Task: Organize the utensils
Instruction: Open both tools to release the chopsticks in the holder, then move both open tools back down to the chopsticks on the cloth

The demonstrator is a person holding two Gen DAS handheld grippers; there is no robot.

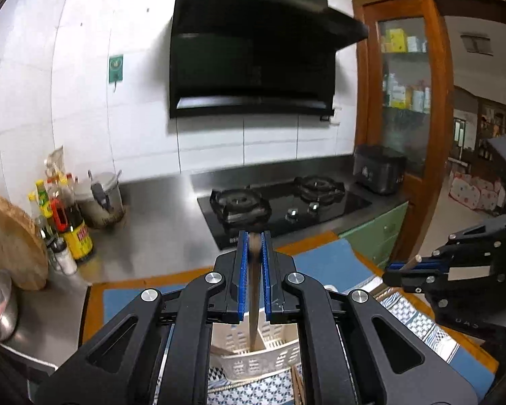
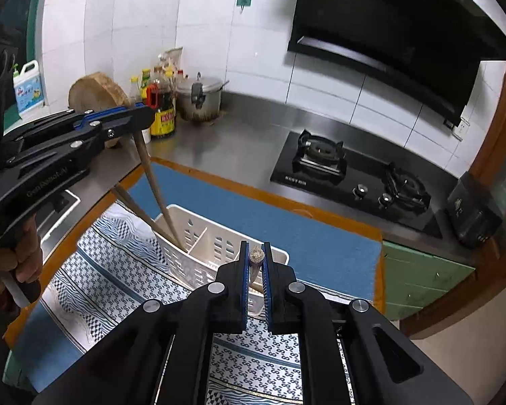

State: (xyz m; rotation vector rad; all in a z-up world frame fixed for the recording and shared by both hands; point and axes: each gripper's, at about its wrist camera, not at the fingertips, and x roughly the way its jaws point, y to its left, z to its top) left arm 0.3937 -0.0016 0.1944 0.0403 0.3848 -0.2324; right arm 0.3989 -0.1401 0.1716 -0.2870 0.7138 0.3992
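Left gripper [image 1: 254, 236] and right gripper [image 2: 256, 248] each clamp a wooden chopstick [image 2: 153, 175] over the white utensil caddy [image 2: 219, 246] at 6 o'clock; early release could miss its compartment.

The left wrist view looks level toward the stove [image 1: 283, 202] from close above the white basket [image 1: 253, 354]. The right wrist view looks steeply down from the right at the same basket [image 2: 219, 249] and stove [image 2: 350, 179].
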